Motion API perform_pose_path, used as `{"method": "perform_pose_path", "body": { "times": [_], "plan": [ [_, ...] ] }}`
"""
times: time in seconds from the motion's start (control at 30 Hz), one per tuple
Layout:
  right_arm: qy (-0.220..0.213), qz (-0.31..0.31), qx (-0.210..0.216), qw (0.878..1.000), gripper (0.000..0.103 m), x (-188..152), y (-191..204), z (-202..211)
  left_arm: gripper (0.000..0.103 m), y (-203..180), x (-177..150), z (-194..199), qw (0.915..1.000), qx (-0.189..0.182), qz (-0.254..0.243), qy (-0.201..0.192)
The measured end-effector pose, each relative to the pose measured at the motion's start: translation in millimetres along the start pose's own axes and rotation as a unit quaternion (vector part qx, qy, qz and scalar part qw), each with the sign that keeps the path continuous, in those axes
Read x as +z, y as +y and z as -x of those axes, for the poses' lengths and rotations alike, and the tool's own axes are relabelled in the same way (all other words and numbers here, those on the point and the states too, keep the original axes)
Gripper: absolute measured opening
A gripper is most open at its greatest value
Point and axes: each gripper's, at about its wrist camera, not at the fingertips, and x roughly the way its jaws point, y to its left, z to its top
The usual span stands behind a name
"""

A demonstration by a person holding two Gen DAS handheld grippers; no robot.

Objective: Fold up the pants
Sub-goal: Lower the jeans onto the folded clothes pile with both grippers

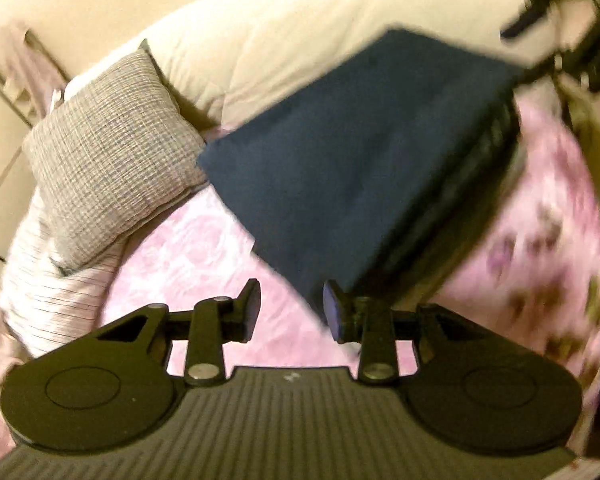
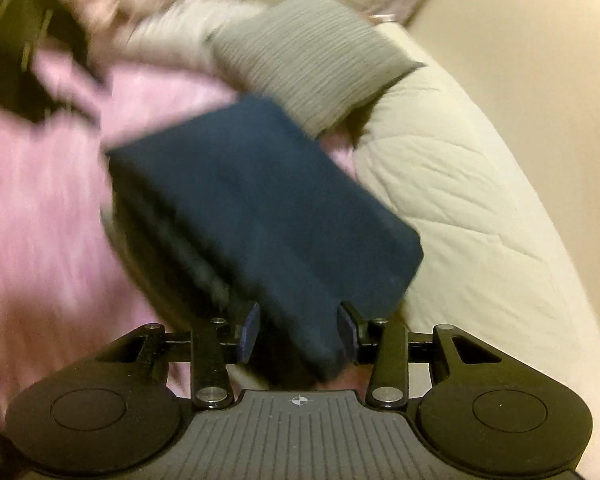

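Note:
The navy pants (image 1: 360, 160) lie folded into a thick rectangle on the pink flowered sheet (image 1: 204, 260). My left gripper (image 1: 292, 312) is open just off the near corner of the pants, with only sheet between its fingers; that corner sits by the right pad. In the right wrist view, the pants (image 2: 260, 200) stretch away from my right gripper (image 2: 300, 336). Their near end shows between its spread fingers, and the pads do not appear to press on the cloth. The picture is blurred. The right gripper also shows as a black shape (image 1: 572, 20) at the far end of the pants.
A grey woven pillow (image 1: 108, 152) leans against a cream quilt (image 1: 300, 40) beside the pants. A pale striped cloth (image 1: 48, 292) lies below the pillow. In the right wrist view the quilt (image 2: 460, 200) runs along the right, the pillow (image 2: 308, 52) behind.

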Motion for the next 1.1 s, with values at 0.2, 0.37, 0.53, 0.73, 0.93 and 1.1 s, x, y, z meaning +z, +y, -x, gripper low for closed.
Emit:
{"method": "perform_pose_path", "body": {
  "times": [0.2, 0.37, 0.53, 0.73, 0.93, 1.1],
  "plan": [
    [0.039, -0.154, 0.072, 0.985, 0.039, -6.2, -40.1, -43.6, 0.029, -19.1, 31.2, -54.7, 0.996, -0.068, 0.056, 0.015],
    [0.046, -0.116, 0.091, 0.988, 0.039, -30.2, -37.5, -40.6, 0.03, -26.2, 27.6, -63.4, 0.9949, -0.081, 0.047, 0.037],
    [0.046, -0.163, 0.104, 0.98, 0.039, -5.8, -60.9, -39.9, 0.03, -2.3, 47.1, -51.3, 0.9943, -0.075, 0.059, 0.047],
    [0.012, -0.229, 0.069, 0.971, 0.039, 15.3, -115.9, -69.4, 0.03, 31.0, 96.3, -77.9, 0.9939, -0.059, 0.09, 0.023],
    [0.038, -0.248, 0.069, 0.965, 0.038, -1.5, -135.3, -121.0, 0.032, 39.1, 111.8, -148.9, 0.9953, -0.06, 0.066, 0.038],
    [0.027, -0.277, 0.08, 0.957, 0.038, 4.3, -143.3, -91.3, 0.031, 39.4, 119.8, -134.8, 0.9957, -0.056, 0.055, 0.049]
  ]
}}
